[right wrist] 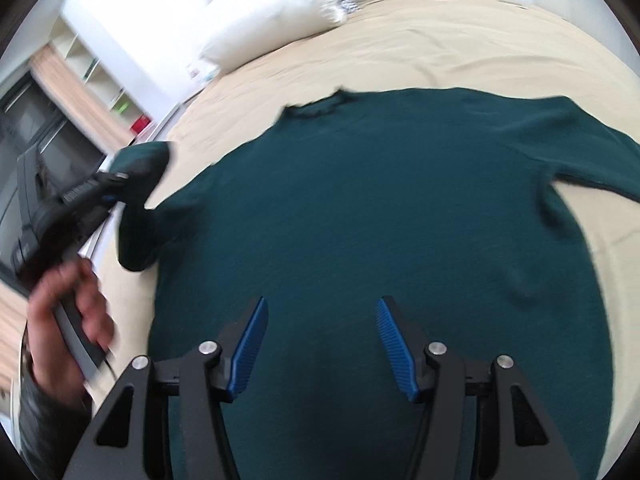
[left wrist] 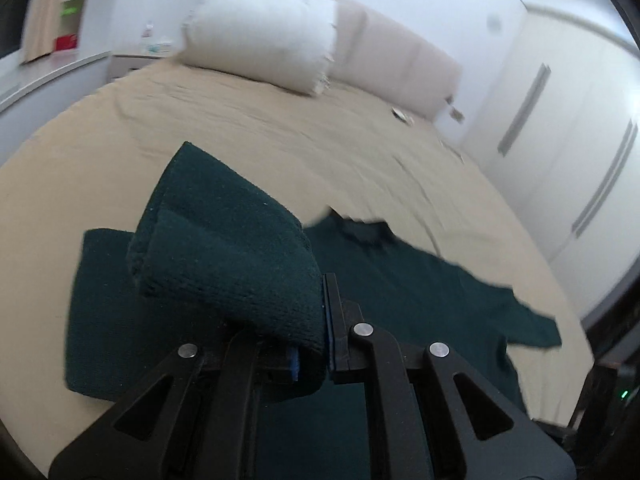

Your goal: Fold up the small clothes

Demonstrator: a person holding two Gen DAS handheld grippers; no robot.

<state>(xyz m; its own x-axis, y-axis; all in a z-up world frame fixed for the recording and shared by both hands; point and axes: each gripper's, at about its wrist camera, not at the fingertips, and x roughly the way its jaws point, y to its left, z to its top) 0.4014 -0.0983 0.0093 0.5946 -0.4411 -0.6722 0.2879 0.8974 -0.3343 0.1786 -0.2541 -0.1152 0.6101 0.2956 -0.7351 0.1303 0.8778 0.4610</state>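
Note:
A dark green knitted sweater (right wrist: 380, 208) lies spread flat on the beige bed, neck away from me. My left gripper (left wrist: 316, 344) is shut on the sweater's left sleeve (left wrist: 224, 248) and holds its cuff end lifted above the bed. In the right wrist view the left gripper (right wrist: 112, 184) shows at the far left with the sleeve (right wrist: 140, 168) in it. My right gripper (right wrist: 320, 336) is open and empty, hovering over the sweater's lower body. The right sleeve (right wrist: 592, 160) lies out to the right.
A white pillow (left wrist: 260, 36) leans on the padded headboard (left wrist: 400, 64) at the far end of the bed (left wrist: 240, 120). White wardrobe doors (left wrist: 560, 128) stand to the right. Shelves (right wrist: 100, 80) stand to the left of the bed.

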